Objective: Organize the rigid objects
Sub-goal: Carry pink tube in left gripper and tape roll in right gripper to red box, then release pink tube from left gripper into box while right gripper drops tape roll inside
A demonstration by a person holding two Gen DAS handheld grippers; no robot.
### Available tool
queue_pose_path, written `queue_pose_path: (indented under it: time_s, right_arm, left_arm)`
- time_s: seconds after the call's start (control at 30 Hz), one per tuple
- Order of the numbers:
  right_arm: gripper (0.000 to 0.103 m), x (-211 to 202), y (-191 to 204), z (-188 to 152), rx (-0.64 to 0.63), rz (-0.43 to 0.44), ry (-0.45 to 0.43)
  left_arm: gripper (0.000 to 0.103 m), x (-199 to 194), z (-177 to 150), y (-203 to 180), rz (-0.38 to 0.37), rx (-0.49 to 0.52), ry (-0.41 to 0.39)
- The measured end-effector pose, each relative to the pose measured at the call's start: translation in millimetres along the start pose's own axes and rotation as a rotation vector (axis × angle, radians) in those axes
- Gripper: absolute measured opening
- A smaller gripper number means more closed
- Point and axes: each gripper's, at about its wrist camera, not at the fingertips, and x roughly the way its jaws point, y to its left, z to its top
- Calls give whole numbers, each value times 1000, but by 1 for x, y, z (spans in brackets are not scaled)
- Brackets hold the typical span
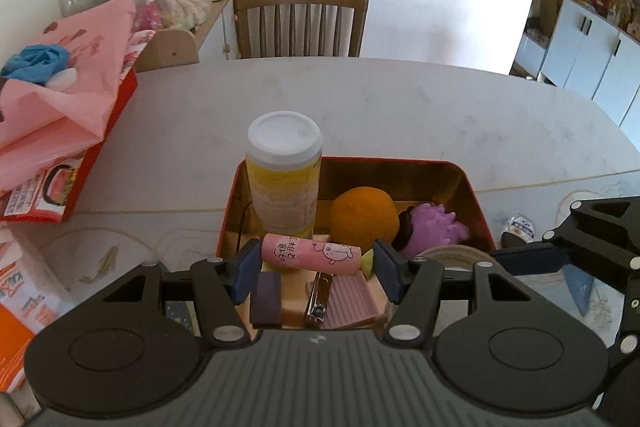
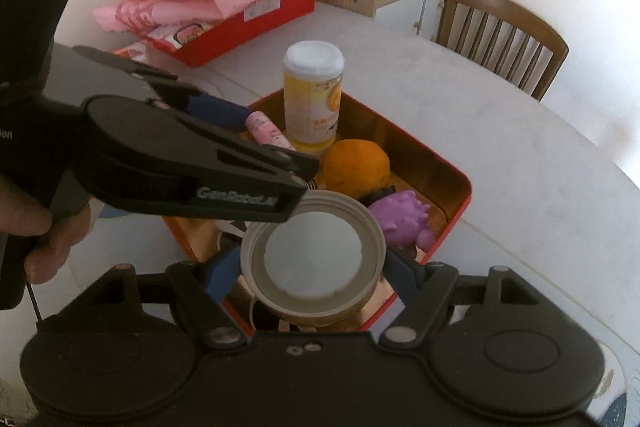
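My left gripper (image 1: 316, 259) is shut on a pink printed tube (image 1: 310, 254), held crosswise just above the red tin (image 1: 478, 211) with a golden inside. In the tin stand or lie a yellow bottle with a white cap (image 1: 282, 183), an orange (image 1: 364, 217), a purple toy (image 1: 434, 227), a nail clipper (image 1: 318, 301), a pink ridged slab (image 1: 352, 301) and a dark purple block (image 1: 266, 299). My right gripper (image 2: 314, 259) is shut on a round beige jar with a white lid (image 2: 314, 251), low over the tin's near corner (image 2: 452, 227). The left gripper (image 2: 264, 135) with the tube (image 2: 266, 129) crosses that view.
A red box heaped with pink bags (image 1: 60, 99) stands at the table's left, an orange carton (image 1: 20, 307) nearer. A wooden chair (image 1: 300, 19) and a cluttered shelf (image 1: 180, 39) sit behind the white table (image 1: 360, 99). A small packet (image 1: 520, 227) lies right of the tin.
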Motion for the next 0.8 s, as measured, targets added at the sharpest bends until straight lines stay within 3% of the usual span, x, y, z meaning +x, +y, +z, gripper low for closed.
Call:
queue_pose_path:
  time_s: [0.4, 0.8]
  right_arm:
    - [76, 18, -5, 2, 37, 23, 39]
    - [79, -1, -7, -2, 59, 30, 3]
  left_arm:
    - [60, 26, -5, -3, -1, 3, 61]
    - [60, 34, -7, 0, 1, 5, 90]
